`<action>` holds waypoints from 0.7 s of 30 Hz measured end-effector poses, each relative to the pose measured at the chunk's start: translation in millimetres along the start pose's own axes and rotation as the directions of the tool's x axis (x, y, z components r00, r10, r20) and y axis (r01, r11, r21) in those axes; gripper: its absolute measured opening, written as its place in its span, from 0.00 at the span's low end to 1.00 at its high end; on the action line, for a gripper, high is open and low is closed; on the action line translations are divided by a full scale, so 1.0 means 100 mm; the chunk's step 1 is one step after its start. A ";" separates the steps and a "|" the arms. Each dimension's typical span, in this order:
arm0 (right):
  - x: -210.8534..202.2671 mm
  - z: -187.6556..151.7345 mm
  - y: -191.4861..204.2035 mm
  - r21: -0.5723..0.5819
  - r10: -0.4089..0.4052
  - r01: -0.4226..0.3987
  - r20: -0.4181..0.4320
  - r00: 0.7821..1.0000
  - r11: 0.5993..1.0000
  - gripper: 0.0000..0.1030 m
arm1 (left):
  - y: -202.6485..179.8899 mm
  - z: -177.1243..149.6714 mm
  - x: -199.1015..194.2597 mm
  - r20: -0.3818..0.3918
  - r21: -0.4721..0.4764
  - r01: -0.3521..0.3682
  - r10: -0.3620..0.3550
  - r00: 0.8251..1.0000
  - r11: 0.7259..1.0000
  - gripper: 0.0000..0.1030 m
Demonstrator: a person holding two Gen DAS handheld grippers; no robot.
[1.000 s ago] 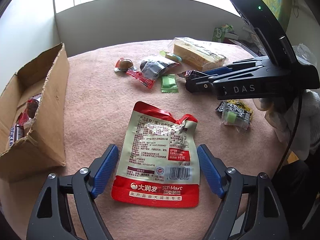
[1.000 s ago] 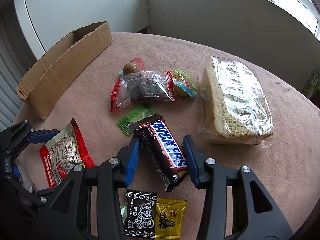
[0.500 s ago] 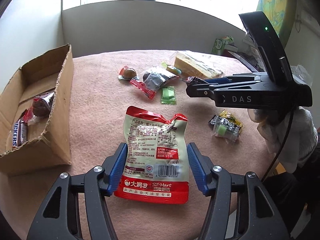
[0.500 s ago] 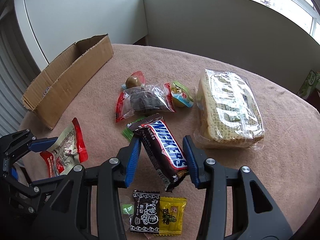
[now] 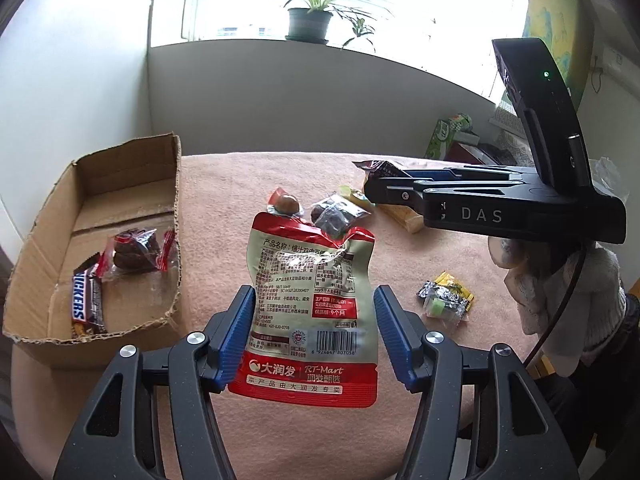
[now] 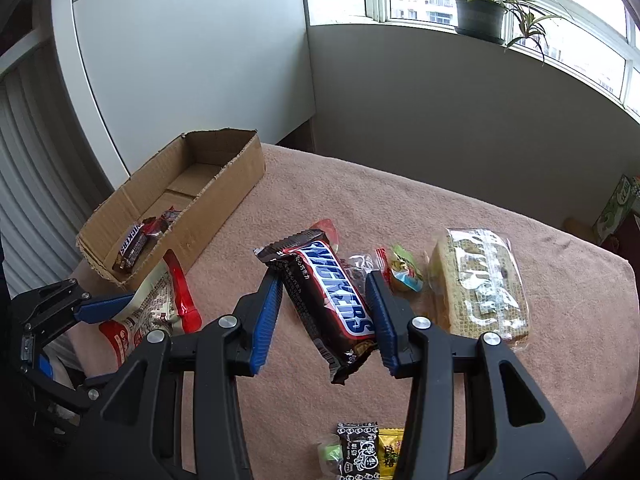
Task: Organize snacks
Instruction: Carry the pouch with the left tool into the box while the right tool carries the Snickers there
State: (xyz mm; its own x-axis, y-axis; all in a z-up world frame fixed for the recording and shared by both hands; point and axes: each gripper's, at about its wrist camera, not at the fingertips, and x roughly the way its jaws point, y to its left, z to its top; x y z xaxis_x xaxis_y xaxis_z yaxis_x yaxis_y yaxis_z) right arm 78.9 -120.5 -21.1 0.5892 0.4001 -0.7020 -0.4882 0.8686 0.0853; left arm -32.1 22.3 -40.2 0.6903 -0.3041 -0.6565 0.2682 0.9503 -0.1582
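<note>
My left gripper [image 5: 314, 336] is shut on a red and cream snack pouch [image 5: 312, 300] and holds it up above the pink table. My right gripper [image 6: 324, 320] is shut on a Snickers bar [image 6: 332, 300], also lifted off the table. The cardboard box [image 5: 52, 216] stands at the left and holds another Snickers bar [image 5: 86, 304] and a clear packet of dark snacks [image 5: 136, 250]. In the right wrist view the box [image 6: 224, 184] is at the far left, and the left gripper [image 6: 80, 312] with the pouch [image 6: 156, 304] is low left.
On the table lie a wrapped bread loaf [image 6: 480, 284], a round chocolate candy [image 5: 286, 203], a dark snack packet [image 5: 334, 216], a green-blue candy [image 6: 404, 270] and small black and yellow packets [image 5: 446, 298]. A potted plant [image 5: 310, 24] stands on the windowsill. The table edge runs close at right.
Both grippers have risen from the table with their snacks. The left gripper closed on the pouch and lifted it; the right lifted the Snickers bar. The box interior now shows.
</note>
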 end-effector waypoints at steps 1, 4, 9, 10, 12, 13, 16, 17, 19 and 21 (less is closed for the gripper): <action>0.01 0.05 0.05 0.001 0.011 -0.011 0.005 1.000 1.000 0.44 | 0.04 0.01 -0.05 0.010 -0.005 -0.007 0.007 1.000 1.000 0.58; 0.03 0.17 0.19 0.004 0.031 -0.031 0.020 0.999 1.000 0.44 | 0.16 0.03 -0.15 0.036 -0.022 -0.035 0.036 0.999 0.999 0.58; 0.18 0.39 0.42 0.024 0.085 -0.086 0.026 0.996 0.996 0.44 | 0.45 0.05 -0.24 0.066 -0.087 -0.073 0.078 0.995 0.994 0.58; 0.21 0.43 0.47 0.025 0.094 -0.094 0.027 0.995 0.995 0.44 | 0.50 0.06 -0.27 0.072 -0.098 -0.082 0.089 0.993 0.992 0.58; 0.30 0.52 0.58 0.023 0.107 -0.108 0.029 0.994 0.994 0.44 | 0.61 0.07 -0.31 0.083 -0.118 -0.101 0.111 0.990 0.988 0.58; 0.34 0.56 0.64 0.020 0.114 -0.115 0.028 0.993 0.993 0.44 | 0.67 0.07 -0.33 0.089 -0.127 -0.111 0.123 0.988 0.986 0.58; 0.48 0.67 0.82 0.007 0.129 -0.130 0.024 0.991 0.992 0.44 | 0.81 0.07 -0.36 0.097 -0.148 -0.134 0.149 0.984 0.980 0.58; 0.52 0.70 0.88 0.003 0.133 -0.133 0.024 0.991 0.991 0.44 | 0.85 0.07 -0.37 0.096 -0.153 -0.141 0.157 0.983 0.978 0.58; 0.61 0.76 0.97 -0.004 0.141 -0.141 0.021 0.990 0.990 0.44 | 0.93 0.07 -0.35 0.092 -0.160 -0.155 0.171 0.981 0.975 0.58; 0.70 0.81 1.06 -0.009 0.142 -0.142 0.019 0.990 0.990 0.44 | 0.99 0.07 -0.32 0.084 -0.165 -0.170 0.185 0.979 0.972 0.58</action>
State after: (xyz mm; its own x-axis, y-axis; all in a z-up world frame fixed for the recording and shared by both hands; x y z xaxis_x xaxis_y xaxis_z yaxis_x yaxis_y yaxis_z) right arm 120.5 22.9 -3.6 0.5258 0.5248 -0.6694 -0.5727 0.8003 0.1776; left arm -23.2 125.7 -29.7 0.7820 -0.1273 -0.6102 0.0324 0.9859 -0.1642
